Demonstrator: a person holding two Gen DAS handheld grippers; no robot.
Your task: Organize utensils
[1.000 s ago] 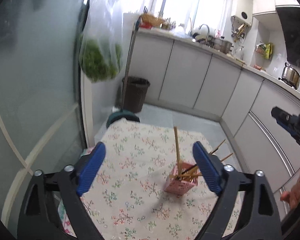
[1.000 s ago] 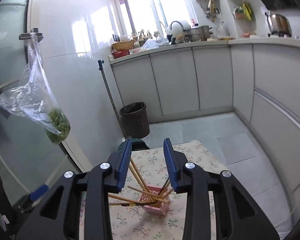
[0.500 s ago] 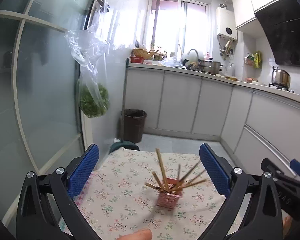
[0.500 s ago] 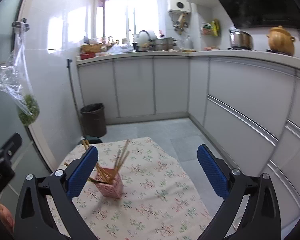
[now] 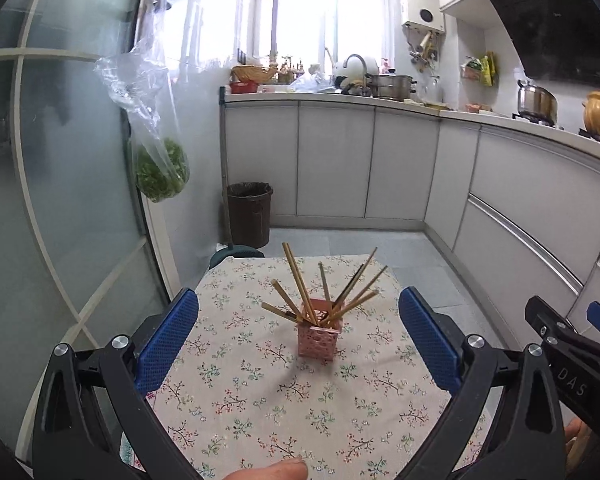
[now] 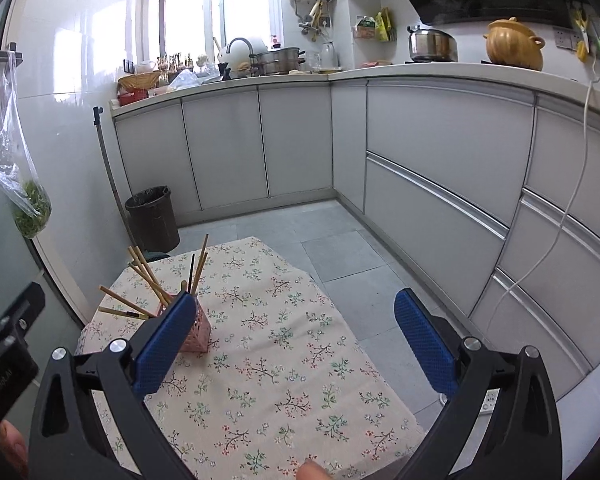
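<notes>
Chopsticks (image 5: 324,298) stand fanned out in a pink holder (image 5: 319,336) on the flower-print worktop (image 5: 260,400), seen from my left wrist. My left gripper (image 5: 299,334) holds its blue fingers (image 5: 168,338) spread wide and empty, the holder framed between them but farther off. From my right wrist, my right gripper (image 6: 296,338) is likewise spread and empty; the holder (image 6: 196,330) sits just behind its left finger (image 6: 164,346).

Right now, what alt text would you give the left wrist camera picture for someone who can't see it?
A pink holder full of splayed wooden chopsticks stands on a floral tablecloth, seen between the open blue fingers of the left gripper. Behind are white kitchen cabinets, a dark bin and a hanging bag of greens.
</notes>
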